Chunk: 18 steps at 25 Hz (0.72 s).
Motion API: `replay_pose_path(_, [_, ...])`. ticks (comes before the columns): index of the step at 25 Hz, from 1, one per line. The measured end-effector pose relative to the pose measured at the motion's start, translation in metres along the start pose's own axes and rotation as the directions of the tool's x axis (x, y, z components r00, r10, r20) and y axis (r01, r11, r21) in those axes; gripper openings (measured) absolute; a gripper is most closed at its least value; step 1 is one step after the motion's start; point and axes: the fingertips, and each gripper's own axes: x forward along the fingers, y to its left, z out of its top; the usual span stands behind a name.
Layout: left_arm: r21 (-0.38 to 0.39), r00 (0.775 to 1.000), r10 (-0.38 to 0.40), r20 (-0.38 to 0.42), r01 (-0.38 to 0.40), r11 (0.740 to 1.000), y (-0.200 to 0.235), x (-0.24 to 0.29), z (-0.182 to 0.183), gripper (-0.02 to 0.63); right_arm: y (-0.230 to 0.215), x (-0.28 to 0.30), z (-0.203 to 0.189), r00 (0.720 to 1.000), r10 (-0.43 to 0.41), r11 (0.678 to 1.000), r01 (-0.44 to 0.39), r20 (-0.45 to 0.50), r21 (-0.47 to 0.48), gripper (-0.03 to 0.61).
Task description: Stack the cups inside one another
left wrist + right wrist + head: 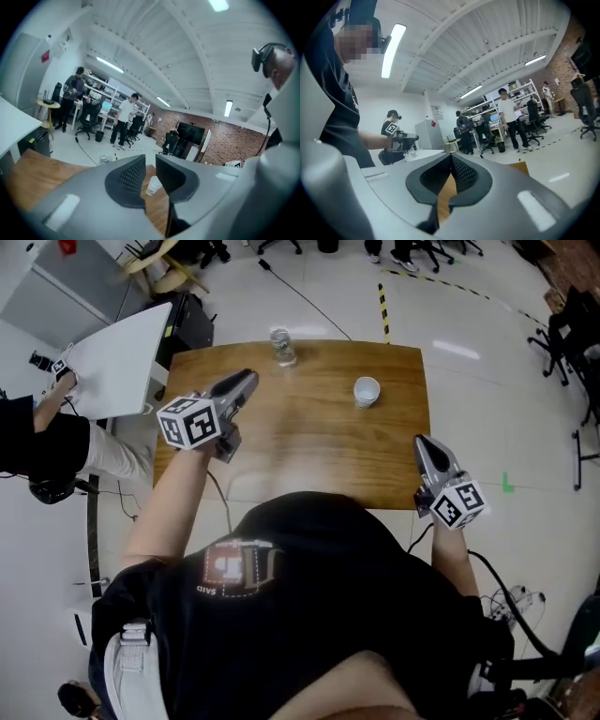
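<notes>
Over our counter (309,460) the left tool (249,379) hovers, slightly parted and empty; the right tool (420,440) is clenched on nothing. The white cup (366,391) and clear cup (282,346) stand well apart. We judge one needs grasping, then nesting.

The left claw (244,382) points forward, nearly level, its jaws a narrow gap apart with nothing gripped between them. The bare left forearm (167,507) stretches out behind it. The right claw (424,444) sits off to its right, empty, jaws meeting at the tips, with the right forearm (457,559) close behind.
</notes>
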Motion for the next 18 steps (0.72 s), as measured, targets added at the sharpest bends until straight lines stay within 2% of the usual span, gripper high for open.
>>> replay_pose_path(3, [-0.006, 0.985, 0.057, 0.161, -0.057, 0.998, 0.033, -0.087, 0.005, 0.038, 0.033, 0.053, 0.008, 0.996, 0.085, 0.995, -0.086, -0.02, -0.051, 0.014])
replay_pose_path(7, [-0.026, 0.955, 0.036, 0.293, -0.029, 0.999, 0.061, -0.17, -0.009, 0.013, 0.084, 0.11, 0.0, 0.991, 0.127, 0.99, -0.129, -0.036, -0.061, 0.014])
replay_pose_path(12, [-0.046, 0.956, 0.069, 0.285, -0.058, 0.997, 0.102, -0.223, -0.045, 0.003, 0.14, 0.163, -0.022, 0.987, 0.145, 0.989, -0.147, -0.074, -0.033, 0.014])
replay_pose_path(18, [-0.064, 0.964, 0.085, 0.253, -0.071, 0.995, 0.146, -0.235, -0.071, 0.003, 0.176, 0.207, -0.049, 0.984, 0.151, 0.989, -0.151, -0.096, 0.006, 0.014])
